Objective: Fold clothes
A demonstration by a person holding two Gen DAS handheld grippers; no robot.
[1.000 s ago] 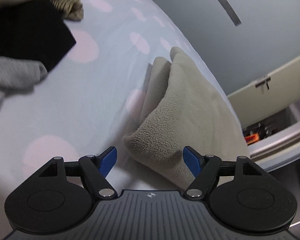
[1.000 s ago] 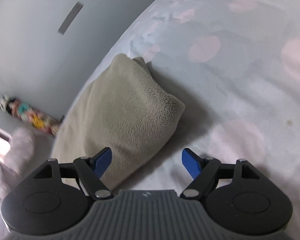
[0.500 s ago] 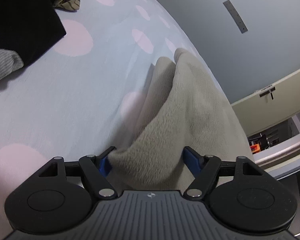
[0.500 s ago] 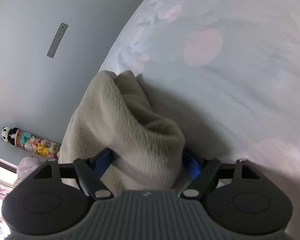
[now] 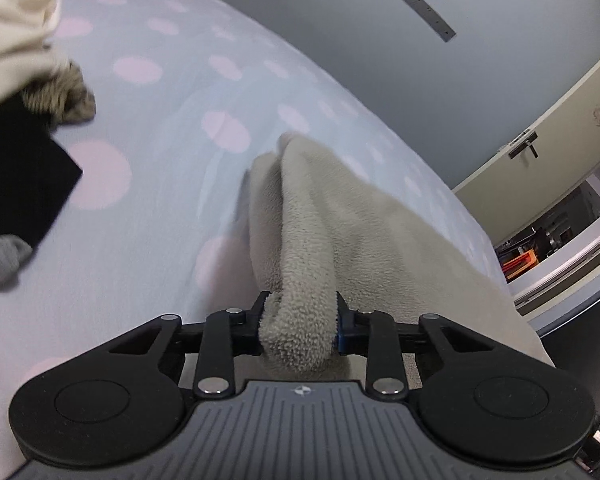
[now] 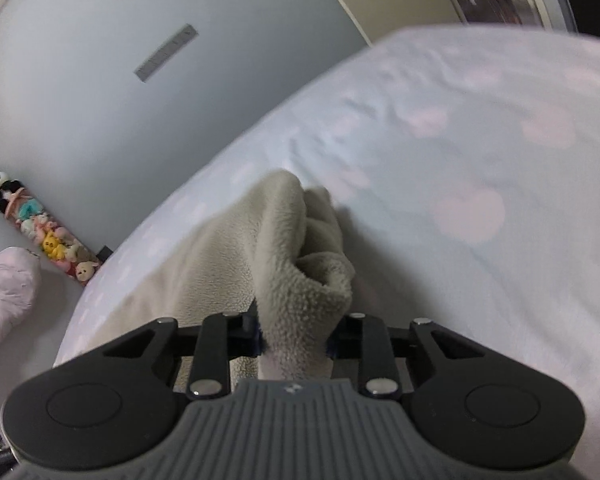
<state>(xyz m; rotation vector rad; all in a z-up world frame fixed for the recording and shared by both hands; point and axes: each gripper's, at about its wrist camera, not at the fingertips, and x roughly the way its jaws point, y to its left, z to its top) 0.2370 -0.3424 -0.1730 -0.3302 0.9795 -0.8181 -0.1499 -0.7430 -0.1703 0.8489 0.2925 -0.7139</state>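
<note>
A beige fleece (image 5: 324, 216), thick and nubbly, is shown bunched on the dotted bed (image 5: 152, 200). One fold is clamped by the left hand-held gripper (image 5: 298, 326), another by the right hand-held gripper (image 6: 294, 334). No legible writing is seen.

The left gripper (image 5: 298, 326) and right gripper (image 6: 294, 332) each clamp beige fleece (image 5: 312, 240), fingers pointing toward twelve o'clock.
</note>
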